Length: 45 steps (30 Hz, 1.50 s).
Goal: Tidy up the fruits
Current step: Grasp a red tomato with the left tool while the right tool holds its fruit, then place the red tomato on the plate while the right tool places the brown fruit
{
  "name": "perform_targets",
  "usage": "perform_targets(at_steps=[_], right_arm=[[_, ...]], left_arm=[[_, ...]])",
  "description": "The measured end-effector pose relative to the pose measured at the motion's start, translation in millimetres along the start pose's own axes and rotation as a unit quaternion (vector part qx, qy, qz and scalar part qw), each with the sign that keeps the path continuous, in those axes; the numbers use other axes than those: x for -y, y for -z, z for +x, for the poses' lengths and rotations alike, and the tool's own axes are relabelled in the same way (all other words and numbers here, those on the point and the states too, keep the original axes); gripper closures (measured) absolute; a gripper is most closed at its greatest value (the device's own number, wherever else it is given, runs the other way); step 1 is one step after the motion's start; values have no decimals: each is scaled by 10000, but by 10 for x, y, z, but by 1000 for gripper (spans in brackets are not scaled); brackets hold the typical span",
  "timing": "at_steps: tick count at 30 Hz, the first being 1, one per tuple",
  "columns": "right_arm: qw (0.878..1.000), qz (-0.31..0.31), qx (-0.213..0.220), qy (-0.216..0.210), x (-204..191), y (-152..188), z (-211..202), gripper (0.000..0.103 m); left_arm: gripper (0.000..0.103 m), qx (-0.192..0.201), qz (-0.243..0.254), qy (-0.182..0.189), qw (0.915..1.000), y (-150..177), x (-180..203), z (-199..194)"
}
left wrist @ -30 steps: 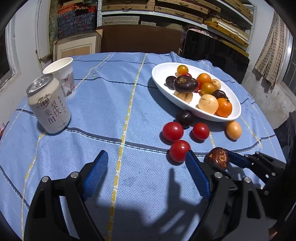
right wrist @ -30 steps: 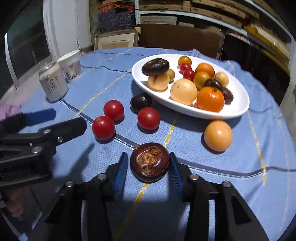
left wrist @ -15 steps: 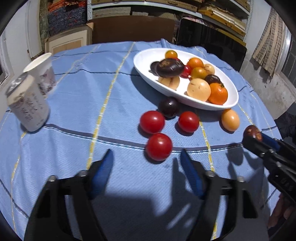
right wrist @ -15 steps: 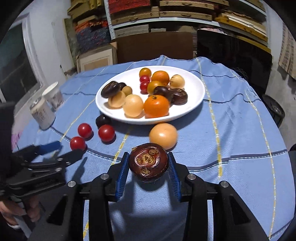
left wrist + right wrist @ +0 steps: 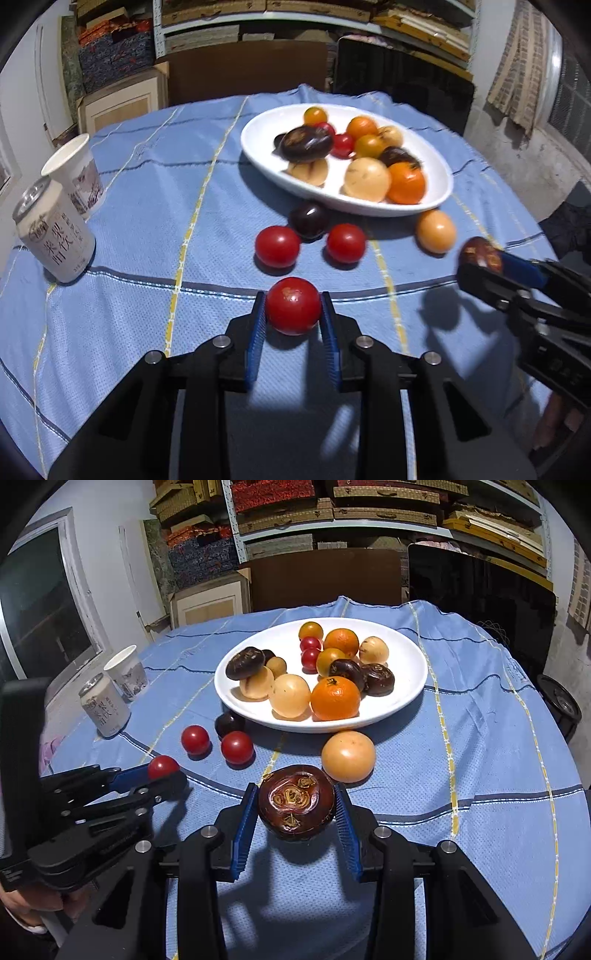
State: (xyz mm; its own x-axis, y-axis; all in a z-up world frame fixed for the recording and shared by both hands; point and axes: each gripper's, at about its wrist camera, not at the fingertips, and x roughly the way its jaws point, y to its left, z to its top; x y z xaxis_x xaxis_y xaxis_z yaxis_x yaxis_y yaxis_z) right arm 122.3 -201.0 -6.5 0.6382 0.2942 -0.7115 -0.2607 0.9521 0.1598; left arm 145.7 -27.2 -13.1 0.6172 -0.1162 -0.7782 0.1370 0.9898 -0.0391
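Observation:
My left gripper (image 5: 293,314) is shut on a red tomato (image 5: 293,305), held just above the blue cloth; the tomato also shows in the right wrist view (image 5: 163,767). My right gripper (image 5: 295,808) is shut on a dark brown mangosteen (image 5: 296,800) and holds it above the cloth; the mangosteen also shows in the left wrist view (image 5: 479,254). A white plate (image 5: 406,664) holds several fruits. Two red tomatoes (image 5: 277,246) (image 5: 346,243), a dark plum (image 5: 309,219) and a pale orange fruit (image 5: 436,230) lie on the cloth in front of the plate.
A drink can (image 5: 55,240) and a paper cup (image 5: 75,173) stand at the table's left edge. Shelves, cardboard boxes and a dark panel stand behind the table. A black bin (image 5: 559,705) sits on the floor at the right.
My left gripper moved forward and closed on the nearest red tomato. My right gripper lifted the mangosteen higher and drew back from the plate.

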Motion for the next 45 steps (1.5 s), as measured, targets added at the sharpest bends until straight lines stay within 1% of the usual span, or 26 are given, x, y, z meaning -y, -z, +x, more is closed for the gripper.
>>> perform_targets(at_steps=[4, 6, 9, 11, 14, 16, 20, 23, 25, 26, 27, 28, 29, 30, 31, 32, 35, 36, 38, 40, 42, 45], right_arm=[[9992, 176, 179, -316, 25, -33, -87, 61], [9974, 355, 329, -539, 62, -65, -154, 62], [9950, 525, 476, -699, 99, -130, -218, 62], [9934, 603, 532, -816, 141, -208, -243, 62], [9941, 555, 553, -756, 223, -408, -225, 62], [9946, 502, 571, -705, 278, -564, -181, 62], [9945, 533, 593, -685, 402, -892, 33, 62], [9937, 718, 509, -688, 501, -1056, 274, 62], [9941, 791, 450, -597, 531, -1110, 414, 61], [9936, 859, 398, -609, 553, -1131, 500, 61], [9929, 935, 340, -649, 578, -1145, 570, 61], [9918, 1045, 281, -676, 606, -1151, 641, 61], [9908, 1128, 268, -699, 620, -1142, 663, 59], [9890, 1234, 264, -776, 649, -1131, 680, 58], [9877, 1295, 284, -826, 665, -1120, 679, 56], [9870, 1340, 317, -826, 678, -1100, 654, 54], [9867, 1351, 381, -815, 678, -1051, 553, 54], [9866, 1358, 401, -817, 680, -1020, 502, 53], [9857, 1409, 435, -817, 690, -938, 398, 46], [9849, 1459, 494, -788, 696, -841, 294, 42], [9851, 1451, 601, -697, 684, -697, 148, 42], [9837, 1522, 706, -639, 686, -498, -25, 34]], left_arm=[[76, 88, -58, 312, 9995, -71, -5, -156], [76, 133, 25, 359, 9993, -129, 9, -193], [76, 215, 205, 369, 9989, -319, 55, -223], [76, 255, 288, 478, 9981, -480, 94, -229], [76, 396, 435, 518, 9969, -805, 155, -166], [76, 452, 450, 554, 9964, -1036, 175, -80], [76, 360, 345, 637, 9967, -1438, 205, 195], [75, 286, 363, 663, 9967, -1597, 234, 390], [75, 171, 362, 748, 9964, -1664, 233, 553], [75, 128, 318, 708, 9969, -1679, 215, 628], [72, 125, 269, 664, 9974, -1683, 202, 662], [65, 164, 149, 625, 9978, -1694, 159, 690], [60, 206, 81, 590, 9980, -1686, 148, 693], [48, 269, 0, 546, 9981, -1685, 112, 681], [40, 301, -38, 521, 9982, -1681, 88, 660], [39, 326, -52, 523, 9981, -1678, 76, 636], [38, 395, -66, 516, 9979, -1642, 47, 500], [37, 416, -72, 504, 9978, -1610, 35, 448], [32, 483, -74, 445, 9978, -1524, 19, 321], [27, 540, -51, 304, 9981, -1417, -12, 208], [27, 599, -97, 286, 9978, -1295, -61, 99], [24, 575, -230, 276, 9977, -1069, -163, -28]])
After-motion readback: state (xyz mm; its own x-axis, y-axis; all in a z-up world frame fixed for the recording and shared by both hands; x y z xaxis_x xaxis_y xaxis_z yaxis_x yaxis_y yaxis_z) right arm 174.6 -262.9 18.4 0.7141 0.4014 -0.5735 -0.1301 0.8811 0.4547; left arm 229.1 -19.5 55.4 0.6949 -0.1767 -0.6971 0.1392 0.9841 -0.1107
